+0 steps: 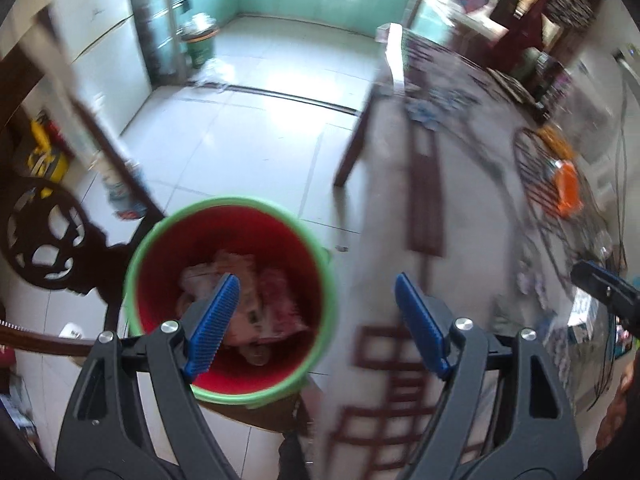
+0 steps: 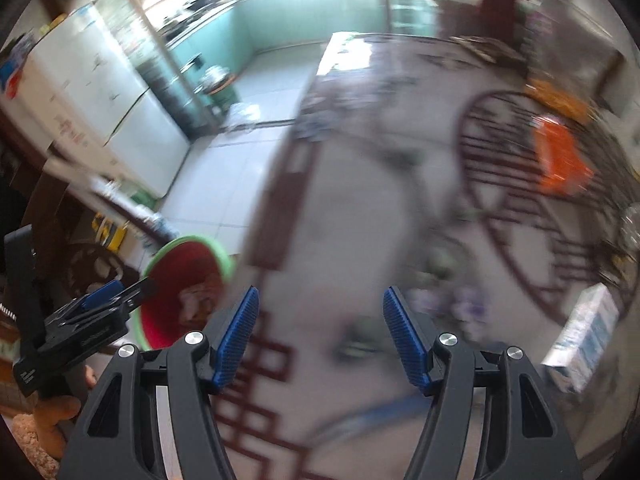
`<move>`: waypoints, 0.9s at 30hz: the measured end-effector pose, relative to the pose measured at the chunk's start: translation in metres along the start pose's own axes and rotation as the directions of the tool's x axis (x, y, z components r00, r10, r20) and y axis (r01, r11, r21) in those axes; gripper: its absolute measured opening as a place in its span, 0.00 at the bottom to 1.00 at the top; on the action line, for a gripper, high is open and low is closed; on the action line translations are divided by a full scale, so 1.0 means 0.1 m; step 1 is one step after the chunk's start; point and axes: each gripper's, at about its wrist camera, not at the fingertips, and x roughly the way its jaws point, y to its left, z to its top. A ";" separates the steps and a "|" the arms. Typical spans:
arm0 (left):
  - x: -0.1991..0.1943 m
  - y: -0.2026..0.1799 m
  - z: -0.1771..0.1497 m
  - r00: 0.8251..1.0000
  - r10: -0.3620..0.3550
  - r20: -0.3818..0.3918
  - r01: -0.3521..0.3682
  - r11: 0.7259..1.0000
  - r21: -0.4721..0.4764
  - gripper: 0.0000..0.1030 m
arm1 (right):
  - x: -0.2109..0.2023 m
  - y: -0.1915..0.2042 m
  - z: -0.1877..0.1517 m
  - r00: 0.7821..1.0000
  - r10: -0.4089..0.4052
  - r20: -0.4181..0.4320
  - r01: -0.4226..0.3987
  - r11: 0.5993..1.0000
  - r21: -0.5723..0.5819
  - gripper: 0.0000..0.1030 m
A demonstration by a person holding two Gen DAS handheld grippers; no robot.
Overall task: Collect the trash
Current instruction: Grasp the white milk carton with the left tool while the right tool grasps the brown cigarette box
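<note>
Two sets of jaws standing parted and empty, left gripper [image 1: 316,322] beside the red bin [image 1: 230,300] with its crumpled trash [image 1: 248,304], right gripper [image 2: 318,334] over the table [image 2: 352,216]. Remaining litter apparently ahead and rightward of the right gripper: orange wrapper [image 2: 560,156], white carton [image 2: 586,336], both blurred. Right hand nearer; carton's long axis tilted.

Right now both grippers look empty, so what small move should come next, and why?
Probably swing the right gripper toward the orange wrapper on the table. Both grippers are open with nothing between their pads, the red bin under the left gripper already holds crumpled trash, and the wrapper looks uncollected.
</note>
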 end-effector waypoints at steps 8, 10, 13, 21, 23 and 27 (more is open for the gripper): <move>0.08 -1.20 -0.13 0.997 -0.071 -0.033 0.075 0.990 0.121 0.75 | -0.41 -1.53 -0.04 0.995 -0.088 0.044 0.079 0.981 0.178 0.61; 0.11 -1.59 -0.20 0.994 -0.099 -0.045 0.105 0.982 0.154 0.75 | -0.48 -1.90 -0.06 0.993 -0.106 0.043 0.095 0.974 0.207 0.61; 0.15 -2.26 -0.33 0.986 -0.152 -0.071 0.164 0.960 0.228 0.75 | -0.56 -2.39 -0.10 0.991 -0.128 0.034 0.116 0.963 0.243 0.61; 0.44 -3.74 -0.71 0.962 -0.220 -0.164 0.271 0.848 0.456 0.78 | -0.75 -3.48 -0.21 0.983 -0.183 -0.020 0.182 0.948 0.260 0.62; 0.57 -3.98 -0.75 0.962 -0.201 -0.187 0.268 0.835 0.481 0.78 | -0.75 -3.65 -0.19 0.983 -0.175 -0.048 0.181 0.961 0.210 0.68; 0.83 -4.29 -0.83 0.950 -0.183 -0.254 0.293 0.806 0.515 0.82 | -0.66 -3.72 -0.04 0.982 -0.160 -0.100 0.163 0.986 0.022 0.71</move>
